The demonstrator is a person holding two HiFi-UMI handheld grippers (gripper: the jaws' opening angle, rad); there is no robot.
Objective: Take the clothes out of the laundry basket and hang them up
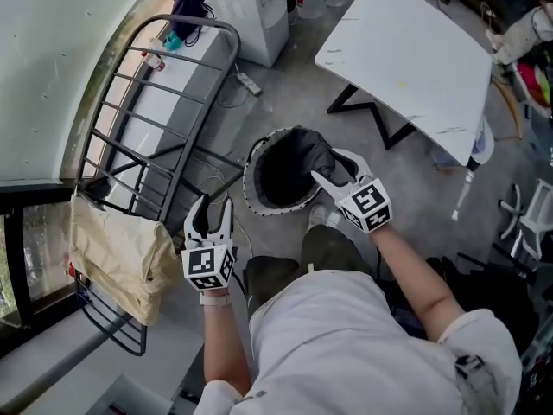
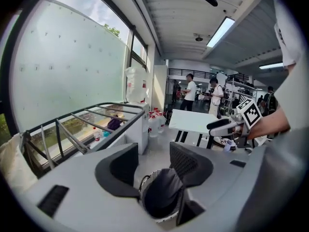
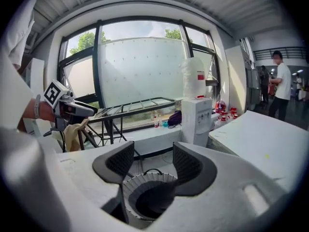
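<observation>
Laundry basket point(image 1: 252, 188) on the floor with a dark garment point(image 1: 294, 158) heaped inside, nothing gripped yet.
In the head view the round, white-rimmed basket sits mid-frame. The right hand-held gripper point(image 1: 330, 167) hovers over its 3 o'clock rim, and the left hand-held gripper point(image 1: 214, 202) hangs just beside its 8 o'clock side. Both have their jaws wide and pinch nothing. A metal drying rack point(image 1: 164, 102) stands at 10 o'clock, with a beige garment point(image 1: 117, 262) draped over its end at 8 o'clock.
</observation>
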